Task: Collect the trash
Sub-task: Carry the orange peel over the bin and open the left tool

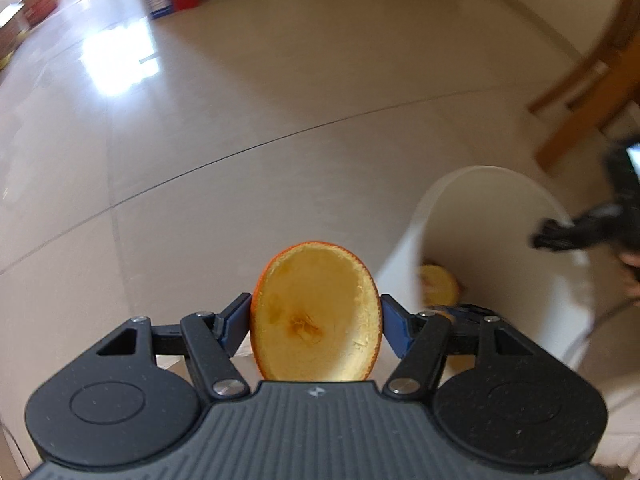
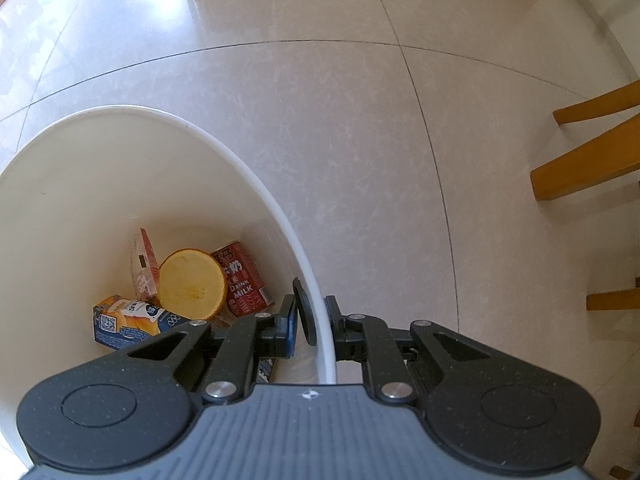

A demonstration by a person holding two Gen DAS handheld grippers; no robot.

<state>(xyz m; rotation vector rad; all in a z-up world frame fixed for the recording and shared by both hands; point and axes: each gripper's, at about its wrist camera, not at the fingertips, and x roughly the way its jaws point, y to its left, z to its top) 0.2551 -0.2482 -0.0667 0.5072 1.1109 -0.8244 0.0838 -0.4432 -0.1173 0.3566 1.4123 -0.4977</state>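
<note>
- The left hand-held gripper (image 1: 316,322) clamped a hollowed orange peel half (image 1: 316,312) between its blue pads, cut side facing the camera, held in the air above the tiled floor (image 1: 240,120).
- Ahead and to the right of that hand-held gripper stood the white bin (image 1: 404,248), its mouth open; the peel was not yet over the opening, so I judge this piece was picked up but not yet dropped in.
- The right hand-held gripper (image 2: 310,320) was closed on the bin's rim (image 2: 280,208), one finger inside the wall and one outside, pointing down, apparently steadying the bin.
- Inside the bin, just ahead and left of the right hand-held gripper, lay another orange peel half (image 2: 192,284), a red milk can (image 2: 242,280), a blue and orange carton (image 2: 128,320) and a small red and white wrapper (image 2: 144,268), all at the bottom and touching one another.
- Several pieces were thus already collected; the bin had plenty of room left.
- No other trash showed on the floor in either view; wooden chair legs (image 2: 588,168) stood well to the right.
</note>
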